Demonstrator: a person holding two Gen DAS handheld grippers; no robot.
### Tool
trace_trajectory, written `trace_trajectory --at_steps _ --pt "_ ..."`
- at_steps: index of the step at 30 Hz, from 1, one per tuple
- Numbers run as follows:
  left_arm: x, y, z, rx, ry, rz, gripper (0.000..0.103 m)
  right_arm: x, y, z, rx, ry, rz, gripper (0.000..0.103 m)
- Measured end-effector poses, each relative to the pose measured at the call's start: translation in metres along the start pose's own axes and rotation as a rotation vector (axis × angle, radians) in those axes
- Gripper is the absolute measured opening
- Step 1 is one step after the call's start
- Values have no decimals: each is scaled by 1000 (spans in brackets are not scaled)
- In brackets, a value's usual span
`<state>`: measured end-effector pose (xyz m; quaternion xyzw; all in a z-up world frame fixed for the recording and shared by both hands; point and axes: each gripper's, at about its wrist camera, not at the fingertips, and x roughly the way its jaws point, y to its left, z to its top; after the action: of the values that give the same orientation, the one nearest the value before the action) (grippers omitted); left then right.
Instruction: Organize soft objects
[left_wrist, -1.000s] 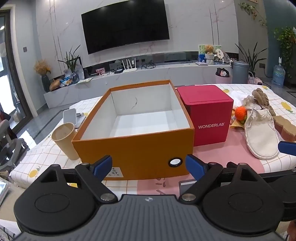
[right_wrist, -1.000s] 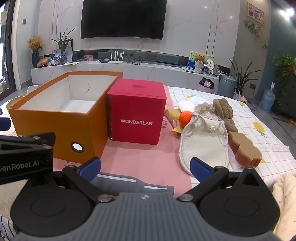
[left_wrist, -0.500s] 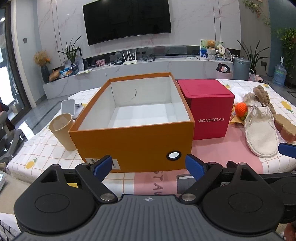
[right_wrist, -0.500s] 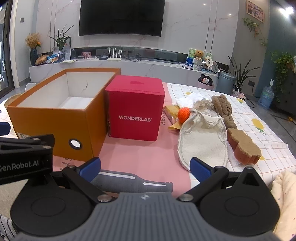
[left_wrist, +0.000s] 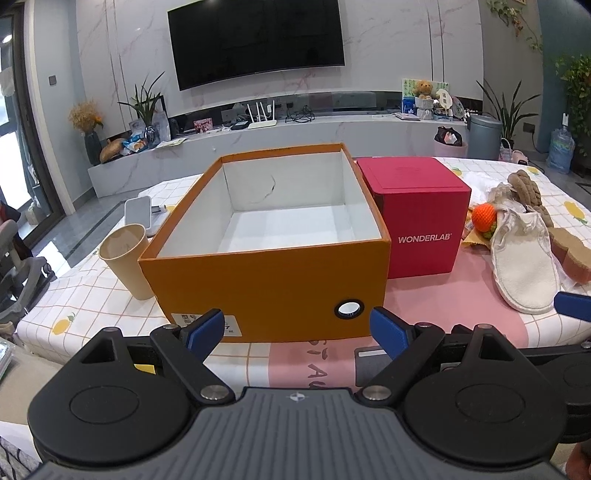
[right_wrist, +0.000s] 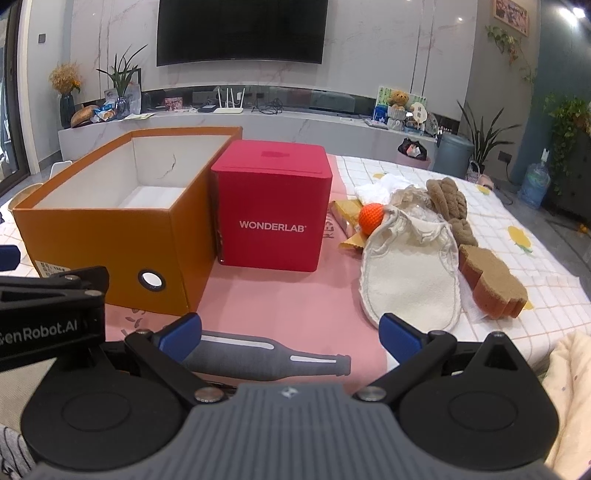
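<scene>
Left gripper (left_wrist: 296, 328): jaws spread wide, nothing between them; blue fingertips (left_wrist: 204, 328) sit low in front of the orange box, apart from it; held near the table's front edge
Right gripper (right_wrist: 290, 334): jaws also spread wide and empty; it hangs over the pink mat (right_wrist: 295, 295), the pile of soft things ahead and to its right; its blue tip also shows at the right edge of the left wrist view
Orange box (left_wrist: 266, 236): open-topped, white inside, nothing in it; a small round hole in its front wall; touching or just beside the red box, cannot tell which
Red box (right_wrist: 271, 203): closed cube marked WONDERLAB; stands between the orange box and the soft things
White mitt (right_wrist: 410, 273): lies flat on the mat's right edge, long side running away from the camera
Orange ball (right_wrist: 371, 218): knitted, at the far end of the mitt, touching it
Brown plush (right_wrist: 448, 206): twisted rope shape, beyond and right of the mitt
Sponge (right_wrist: 493, 282): tan top, reddish sides; just right of the mitt on the checked cloth
White cloth (right_wrist: 384, 186): crumpled, behind the ball
Cup (left_wrist: 125, 258): tan paper cup, upright, left of the orange box
Table (left_wrist: 74, 295): covered with a checked cloth with lemon prints
</scene>
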<state>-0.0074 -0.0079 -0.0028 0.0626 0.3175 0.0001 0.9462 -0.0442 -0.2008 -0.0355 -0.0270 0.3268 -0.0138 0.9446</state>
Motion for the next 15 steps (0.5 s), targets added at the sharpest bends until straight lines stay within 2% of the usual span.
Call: trace_trajectory --at_steps 15 --pt "2 1 -1 -15 20 1 103 2 1 -1 -1 10 -4 100"
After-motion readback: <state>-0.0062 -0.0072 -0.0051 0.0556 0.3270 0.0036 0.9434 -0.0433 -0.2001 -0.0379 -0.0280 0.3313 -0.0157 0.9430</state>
